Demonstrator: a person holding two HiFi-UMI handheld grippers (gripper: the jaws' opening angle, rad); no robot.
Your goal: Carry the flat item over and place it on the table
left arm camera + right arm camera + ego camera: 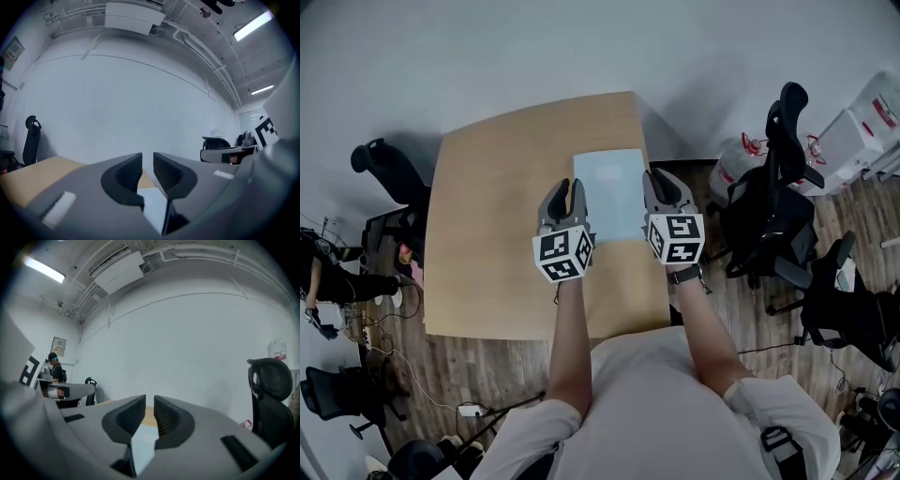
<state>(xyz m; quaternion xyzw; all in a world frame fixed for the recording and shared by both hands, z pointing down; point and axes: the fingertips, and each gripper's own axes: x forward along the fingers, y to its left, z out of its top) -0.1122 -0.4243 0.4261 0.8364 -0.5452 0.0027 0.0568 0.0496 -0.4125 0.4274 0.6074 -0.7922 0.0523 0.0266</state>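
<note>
A pale blue flat sheet (609, 192) lies level over the right part of the wooden table (497, 234); whether it rests on the top I cannot tell. My left gripper (565, 194) is at the sheet's left edge, my right gripper (667, 187) at its right edge. In the left gripper view the jaws (147, 163) stand nearly together with the sheet (154, 208) caught between their lower parts. The right gripper view shows the same: narrow-set jaws (150, 405) with the sheet (142, 451) edge-on between them.
Black office chairs stand at the right (778, 206) and at the left (389, 169) of the table. A water jug (736, 164) and white boxes (862, 131) sit at the far right. A person (328, 277) is at the left edge. Cables lie on the wooden floor (441, 375).
</note>
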